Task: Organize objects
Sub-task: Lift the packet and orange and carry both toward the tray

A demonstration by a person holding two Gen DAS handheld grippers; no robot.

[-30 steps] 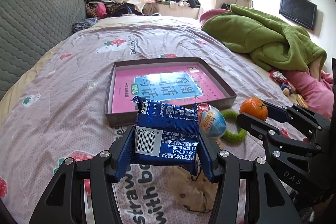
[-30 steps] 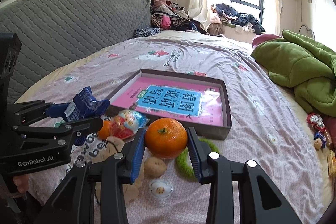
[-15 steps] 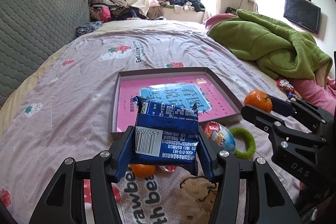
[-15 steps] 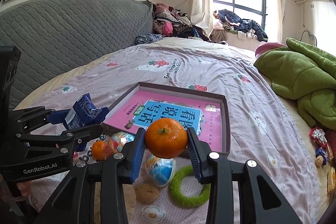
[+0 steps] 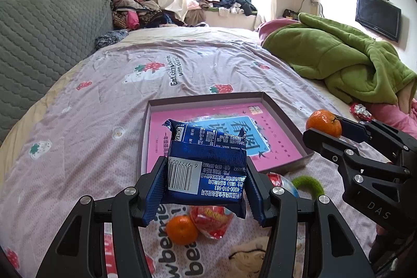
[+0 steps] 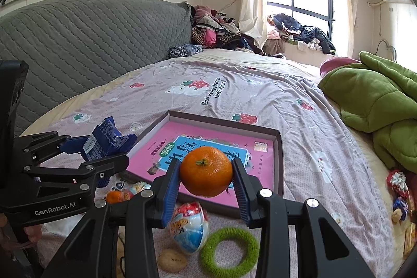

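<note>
My left gripper (image 5: 206, 184) is shut on a blue snack packet (image 5: 206, 171) and holds it above the bed, just in front of the shallow box (image 5: 153, 106) with the pink book in it. My right gripper (image 6: 206, 179) is shut on an orange mandarin (image 6: 206, 175), held above the box's near edge (image 6: 278, 145). The mandarin also shows in the left wrist view (image 5: 323, 123), and the packet in the right wrist view (image 6: 104, 141). On the bed below lie a second mandarin (image 5: 181, 229), a red wrapper (image 5: 211, 222), a toy egg (image 6: 189, 227) and a green ring (image 6: 229, 249).
A small brown nut-like object (image 6: 172, 259) lies by the egg. A green blanket (image 5: 338, 61) is heaped on the right of the bed, with small wrapped items (image 6: 396, 181) near it. A grey quilted headboard (image 5: 44, 35) runs along the left.
Both grippers have risen and moved forward toward the box with their loads. The items on the bed now sit lower in both views, and the second mandarin has come into sight.
</note>
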